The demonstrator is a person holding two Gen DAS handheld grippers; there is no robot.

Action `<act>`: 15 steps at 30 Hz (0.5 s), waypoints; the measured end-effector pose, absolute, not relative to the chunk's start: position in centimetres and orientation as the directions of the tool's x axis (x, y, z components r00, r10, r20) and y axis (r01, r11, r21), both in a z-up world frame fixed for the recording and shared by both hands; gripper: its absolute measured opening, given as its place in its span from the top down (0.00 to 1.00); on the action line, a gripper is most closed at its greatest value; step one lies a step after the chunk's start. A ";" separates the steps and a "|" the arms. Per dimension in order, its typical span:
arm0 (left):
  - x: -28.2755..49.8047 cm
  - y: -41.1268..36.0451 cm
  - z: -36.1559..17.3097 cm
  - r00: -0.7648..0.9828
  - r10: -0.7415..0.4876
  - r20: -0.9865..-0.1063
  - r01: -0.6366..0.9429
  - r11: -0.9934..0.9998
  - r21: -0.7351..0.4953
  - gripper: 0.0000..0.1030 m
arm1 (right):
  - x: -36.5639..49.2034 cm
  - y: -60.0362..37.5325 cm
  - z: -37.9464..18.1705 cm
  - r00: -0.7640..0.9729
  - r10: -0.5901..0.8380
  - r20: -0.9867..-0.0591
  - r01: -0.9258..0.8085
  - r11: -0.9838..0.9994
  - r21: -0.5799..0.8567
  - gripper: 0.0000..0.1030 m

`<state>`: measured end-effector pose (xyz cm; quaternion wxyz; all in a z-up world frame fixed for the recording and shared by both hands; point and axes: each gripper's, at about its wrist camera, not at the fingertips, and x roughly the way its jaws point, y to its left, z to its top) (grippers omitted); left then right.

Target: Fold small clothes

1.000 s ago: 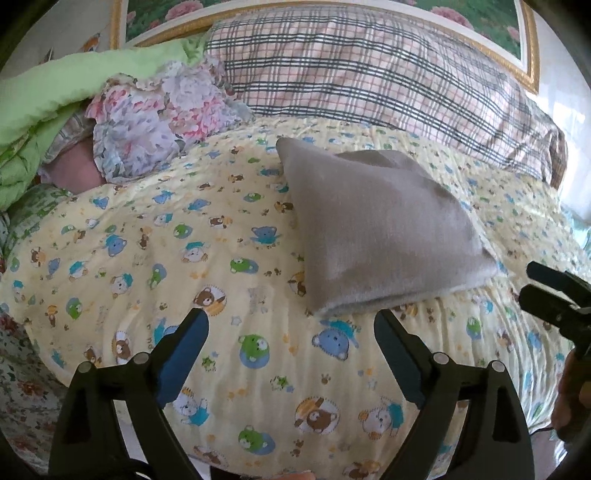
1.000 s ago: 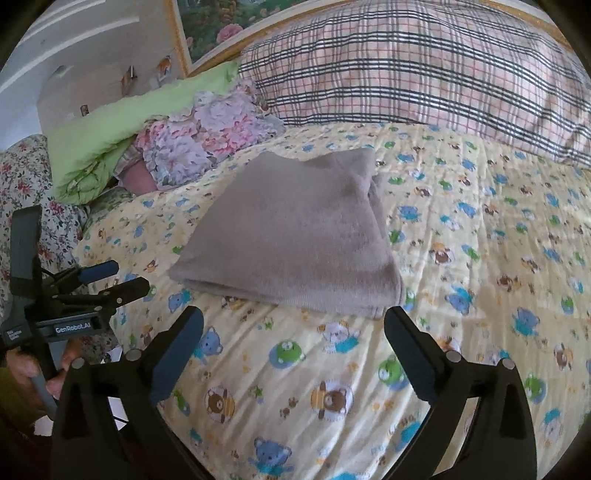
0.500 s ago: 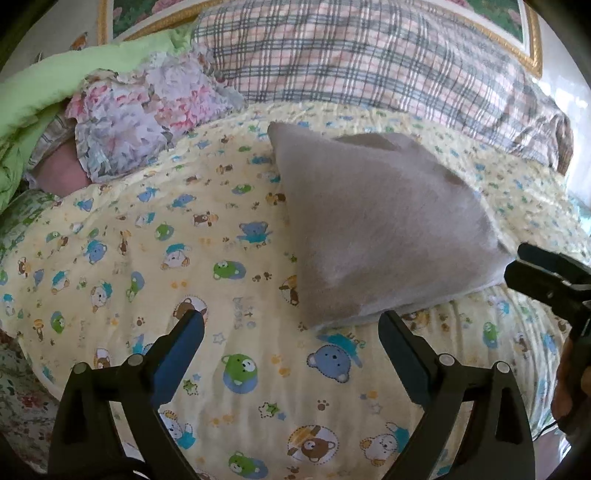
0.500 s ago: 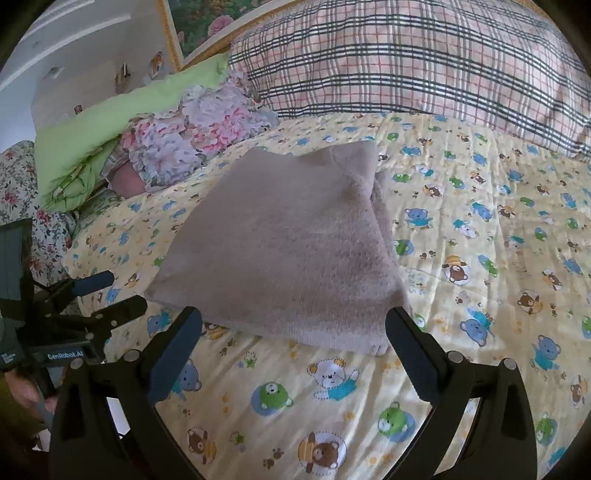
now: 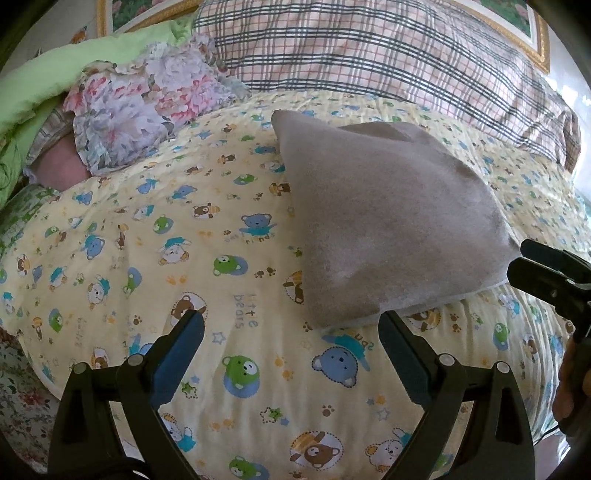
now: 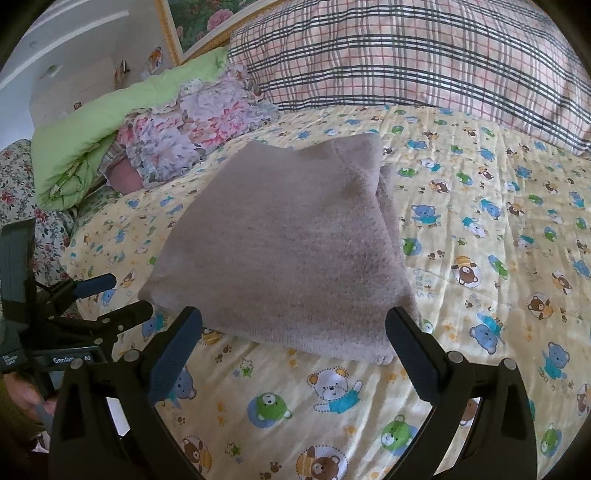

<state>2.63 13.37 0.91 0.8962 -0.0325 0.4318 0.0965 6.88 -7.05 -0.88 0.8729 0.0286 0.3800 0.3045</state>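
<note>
A grey-brown folded garment (image 5: 388,229) (image 6: 288,251) lies flat on a yellow bedsheet printed with little bears (image 5: 184,240) (image 6: 498,258). My left gripper (image 5: 291,343) is open, just short of the garment's near left corner, with nothing between its fingers. Facing the garment's near edge, my right gripper (image 6: 295,336) is open too, its right finger close to the near right corner. In the right wrist view the left gripper's fingers (image 6: 110,295) reach in beside the garment's left corner. The right gripper's fingers (image 5: 546,273) show at the right edge of the left wrist view.
A large plaid pillow (image 5: 369,59) (image 6: 424,62) lies across the head of the bed. A floral cloth bundle (image 5: 147,107) (image 6: 192,129) and a green quilt (image 5: 48,92) (image 6: 92,129) sit at the back left. A framed flower picture (image 6: 199,22) hangs behind.
Both grippers have moved forward toward the garment, which now looks larger and closer in both views. Both stay open. The garment has not moved.
</note>
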 end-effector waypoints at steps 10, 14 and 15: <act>2.6 13.3 1.0 0.609 0.142 -0.780 -0.202 0.979 0.021 0.07 | 6.8 -6.5 -0.8 0.519 0.564 -0.642 -0.520 0.804 0.286 0.03; 2.6 13.3 1.1 0.610 0.143 -0.779 -0.202 0.979 0.022 0.07 | 6.8 -6.5 -0.8 0.519 0.565 -0.642 -0.520 0.804 0.288 0.03; 2.6 13.3 1.0 0.609 0.144 -0.780 -0.202 0.979 0.022 0.07 | 6.8 -6.5 -0.8 0.519 0.565 -0.642 -0.519 0.804 0.288 0.03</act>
